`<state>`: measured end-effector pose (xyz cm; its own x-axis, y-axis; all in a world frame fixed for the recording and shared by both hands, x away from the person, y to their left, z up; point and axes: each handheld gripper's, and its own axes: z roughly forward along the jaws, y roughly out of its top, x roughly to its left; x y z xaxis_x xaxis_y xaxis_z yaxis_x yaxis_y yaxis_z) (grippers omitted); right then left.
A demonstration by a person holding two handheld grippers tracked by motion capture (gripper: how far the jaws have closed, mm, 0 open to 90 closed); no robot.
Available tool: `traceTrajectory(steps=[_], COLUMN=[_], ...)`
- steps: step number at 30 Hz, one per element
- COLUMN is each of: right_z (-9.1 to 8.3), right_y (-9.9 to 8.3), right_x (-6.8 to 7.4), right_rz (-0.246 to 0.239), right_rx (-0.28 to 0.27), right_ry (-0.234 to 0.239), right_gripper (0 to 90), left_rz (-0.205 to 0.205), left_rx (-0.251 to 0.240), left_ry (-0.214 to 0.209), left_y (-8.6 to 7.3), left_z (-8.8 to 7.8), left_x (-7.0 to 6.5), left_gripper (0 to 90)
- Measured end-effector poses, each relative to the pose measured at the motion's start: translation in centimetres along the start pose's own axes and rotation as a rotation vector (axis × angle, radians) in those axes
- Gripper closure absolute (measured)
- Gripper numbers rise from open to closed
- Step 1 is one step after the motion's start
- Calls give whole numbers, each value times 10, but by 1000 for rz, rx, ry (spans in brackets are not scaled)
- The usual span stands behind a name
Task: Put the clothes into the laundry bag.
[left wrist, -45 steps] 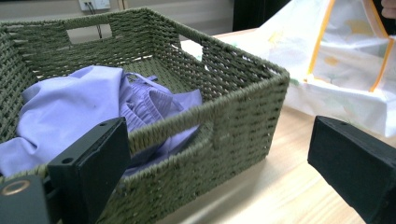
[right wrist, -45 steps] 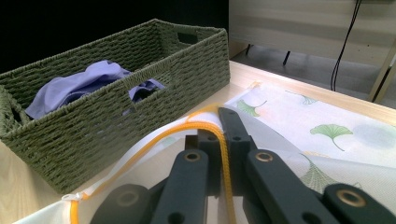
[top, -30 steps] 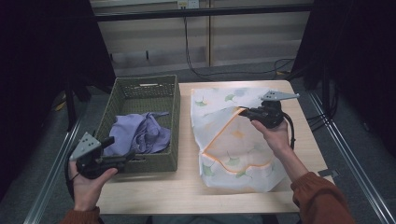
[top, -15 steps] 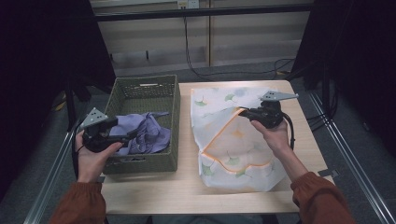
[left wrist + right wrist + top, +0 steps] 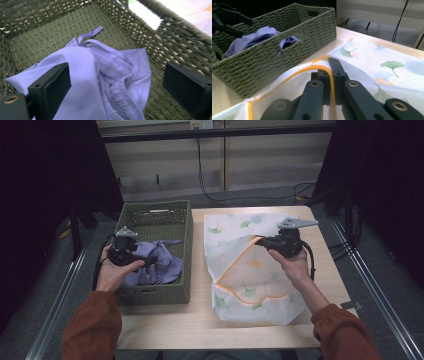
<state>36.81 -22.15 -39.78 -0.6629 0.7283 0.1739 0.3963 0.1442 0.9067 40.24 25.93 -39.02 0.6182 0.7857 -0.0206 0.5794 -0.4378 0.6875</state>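
The left gripper (image 5: 150,263) has moved since a second ago from outside the near left corner of the green woven rectangular basket (image 5: 187,251) to a place over the basket's inside, and it now hangs above the crumpled lilac cloth garment (image 5: 162,265) that lies in the basket's near half. In the left gripper view its jaws stand wide apart with nothing between them, the lilac garment (image 5: 105,82) spread below and its ribbed waistband running up the middle toward a thin tie on the basket floor (image 5: 35,42). The basket sits along the left edge of the light wooden tabletop (image 5: 200,325). The right gripper (image 5: 257,240) has stayed where it was over the middle of the tabletop, clamped on the orange-trimmed edge of the white mesh laundry bag printed with green and orange leaves (image 5: 250,270), holding that edge lifted so the bag's mouth gapes toward the basket. In the right gripper view the jaws are closed with the orange trim (image 5: 332,82) pinched between them. The rest of the bag lies flat, unchanged, reaching from the far edge to near the front edge.
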Motion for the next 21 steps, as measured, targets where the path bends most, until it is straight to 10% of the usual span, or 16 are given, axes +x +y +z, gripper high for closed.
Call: traceTrajectory(steps=[21], right_z=[0], right_y=[-1], right_x=[-2], right_rz=[-1], right_rx=[3], right_ry=[4], right_gripper=[891], left_rz=[-29], left_rx=[298], left_ry=[0], left_y=[-7], left_z=[57], left_x=[11], left_gripper=[55])
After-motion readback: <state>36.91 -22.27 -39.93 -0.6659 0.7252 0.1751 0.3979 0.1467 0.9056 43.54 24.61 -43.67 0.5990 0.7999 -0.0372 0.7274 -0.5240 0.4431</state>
